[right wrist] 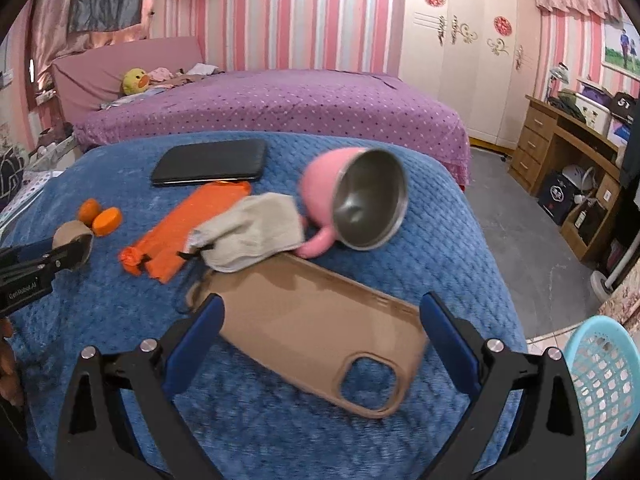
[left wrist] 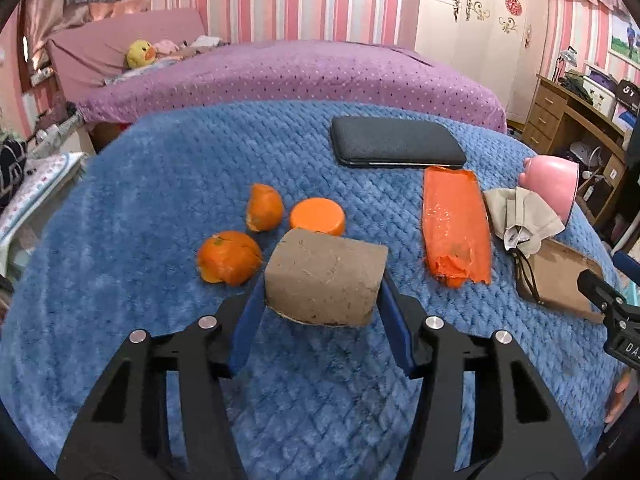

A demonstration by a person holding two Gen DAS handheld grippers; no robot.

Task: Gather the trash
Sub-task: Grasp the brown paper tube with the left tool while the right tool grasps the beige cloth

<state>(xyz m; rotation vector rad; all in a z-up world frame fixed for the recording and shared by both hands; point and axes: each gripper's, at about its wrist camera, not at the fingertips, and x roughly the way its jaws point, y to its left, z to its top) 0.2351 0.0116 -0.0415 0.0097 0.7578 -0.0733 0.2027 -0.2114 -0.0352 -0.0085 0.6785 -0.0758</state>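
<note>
1. The blue blanket (left wrist: pixel 120 200) is the biggest thing and covers the table. Everything else is told from the cardboard roll (left wrist: pixel 326 280), which sits on it.
2. The blue basket (right wrist: pixel 604 392) stands off the blanket, far to the right of the roll, down by the floor.
3. The tan phone case (right wrist: pixel 320 332) lies flat, well to the right of the roll, with its camera hole at the near end.
4. The left gripper (left wrist: pixel 320 300) points down at a slant. Its two blue pads sit one on each side of the roll and look like they touch it, so it is pinching the roll.
5. The right gripper (right wrist: pixel 320 324) also tips down at a slant, right of the roll. Its pads are spread wide, one past each long edge of the phone case, and do not press it.
6. The black wallet (left wrist: pixel 396 142) lies behind the roll, farther away.
7. The pink cup (right wrist: pixel 356 196) lies on its side, far right of the roll, with its shiny inside showing.
8. The orange wrapper (left wrist: pixel 456 228) lies just right of the roll, torn at the near end.
9. The beige cloth bag (left wrist: pixel 520 220) is past the wrapper, touching the cup.
10. Two orange peels (left wrist: pixel 230 256) are just left of the roll, and an orange lid (left wrist: pixel 318 216) is just behind it.
</note>
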